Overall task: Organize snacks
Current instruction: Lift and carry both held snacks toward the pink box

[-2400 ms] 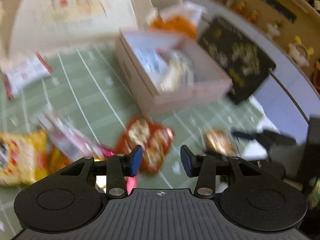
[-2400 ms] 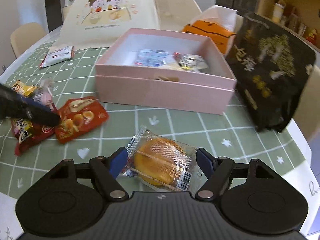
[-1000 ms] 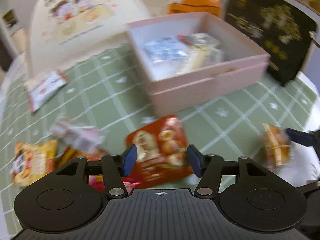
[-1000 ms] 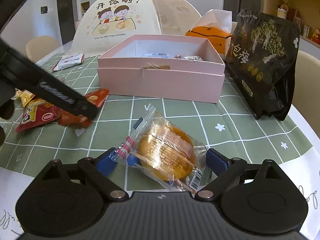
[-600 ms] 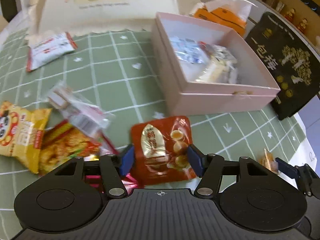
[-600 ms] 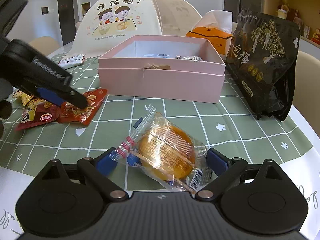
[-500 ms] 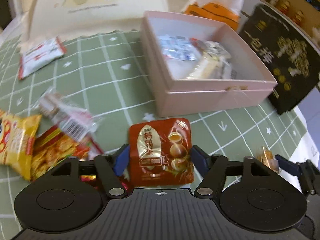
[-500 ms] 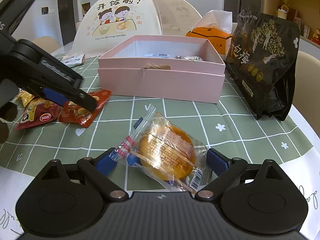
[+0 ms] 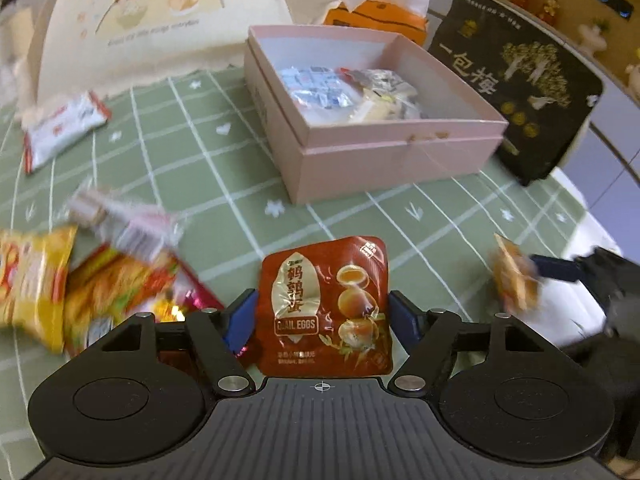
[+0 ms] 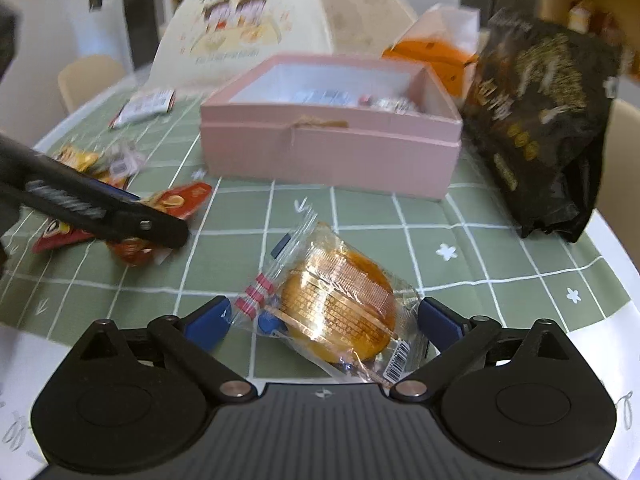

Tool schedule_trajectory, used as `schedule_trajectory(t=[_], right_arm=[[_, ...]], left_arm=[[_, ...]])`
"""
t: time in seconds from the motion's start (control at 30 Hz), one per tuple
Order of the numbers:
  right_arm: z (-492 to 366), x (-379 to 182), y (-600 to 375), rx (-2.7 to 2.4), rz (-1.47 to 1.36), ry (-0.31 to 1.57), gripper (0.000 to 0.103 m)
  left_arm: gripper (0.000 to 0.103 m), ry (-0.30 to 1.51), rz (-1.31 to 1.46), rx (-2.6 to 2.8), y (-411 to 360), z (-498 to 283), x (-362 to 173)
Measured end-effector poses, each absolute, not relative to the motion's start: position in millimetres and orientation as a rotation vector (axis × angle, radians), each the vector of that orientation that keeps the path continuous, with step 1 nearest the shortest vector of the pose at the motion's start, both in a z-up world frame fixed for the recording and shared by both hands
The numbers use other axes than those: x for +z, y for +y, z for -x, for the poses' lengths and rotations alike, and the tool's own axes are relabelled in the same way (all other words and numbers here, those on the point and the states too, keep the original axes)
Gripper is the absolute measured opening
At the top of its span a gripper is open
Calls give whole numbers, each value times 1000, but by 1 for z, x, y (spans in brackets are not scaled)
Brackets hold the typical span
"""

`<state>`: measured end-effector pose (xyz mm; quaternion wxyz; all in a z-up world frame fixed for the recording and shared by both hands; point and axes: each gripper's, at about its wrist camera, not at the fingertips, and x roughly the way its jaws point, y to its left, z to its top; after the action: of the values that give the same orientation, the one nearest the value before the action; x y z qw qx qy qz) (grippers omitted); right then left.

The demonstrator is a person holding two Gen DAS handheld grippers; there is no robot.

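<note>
Both hands are lining up pickups at once here! In the left wrist view the left hand-held gripper [image 9: 322, 314] now straddles the red quail egg packet [image 9: 325, 304], low in the centre of the frame; a second ago that packet sat further up and off-centre, so the approach has squared up nicely. Its jaws are spread wide and released, a blue pad on either side of the packet with a sliver of gap, nothing pinched yet. Over in the right wrist view, the right hand-held gripper [image 10: 323, 320] has the clear-wrapped golden cake [image 10: 338, 310] between its pads, lower centre, and those jaws are closing in, though the wrapper does not look squeezed yet. That reads to me as two grasps about to land, both bound for the pink box [image 9: 394, 160], which sits open in the upper middle of the frame with a few wrapped snacks already inside. Room to move: the green checked desk [image 9: 224, 168] between packet and box is bare, a clean lane upward. Watch the box's near wall, which stands high enough to need a lift over it. Left of the quail eggs a loose pile of yellow and red snack bags [image 9: 80, 284] crowds the left pad, and the black bag [image 10: 544, 128] stands just right of the box.
</note>
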<state>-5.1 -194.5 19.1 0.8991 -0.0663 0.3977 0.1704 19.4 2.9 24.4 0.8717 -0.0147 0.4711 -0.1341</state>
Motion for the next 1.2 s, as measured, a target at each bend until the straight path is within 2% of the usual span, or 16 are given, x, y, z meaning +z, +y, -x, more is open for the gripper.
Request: schedule_trajectory(t=[0.2,0.37,0.4,0.43,0.5,0.77,0.9,1.07,1.2], right_arm=[[22,57,-226,267,56,735,89],[-5,54,-251,34,76,745,87],[-13,49,-254,-11,93,771,71],[-21,42,-256,-35,118,814,51],[-28,31,-257,-42,132,901,43],[21,54,-201,357,173,869,43],[25,72,-193,471,156,801,66],[15,72,-174,526,178,797,67],[1,50,-148,551,263,809,67]], left_arm=[[75,994,45,-252,13,19,41],[75,1024,70,-193,10,27,36],[75,1030,77,-188,10,28,37],[75,1032,81,-187,9,30,38],[75,1025,75,-186,10,35,41],[75,1012,83,-151,15,40,46],[75,1013,88,-139,16,41,46],[75,1029,103,-121,22,47,44],[75,1042,130,-85,37,59,43]])
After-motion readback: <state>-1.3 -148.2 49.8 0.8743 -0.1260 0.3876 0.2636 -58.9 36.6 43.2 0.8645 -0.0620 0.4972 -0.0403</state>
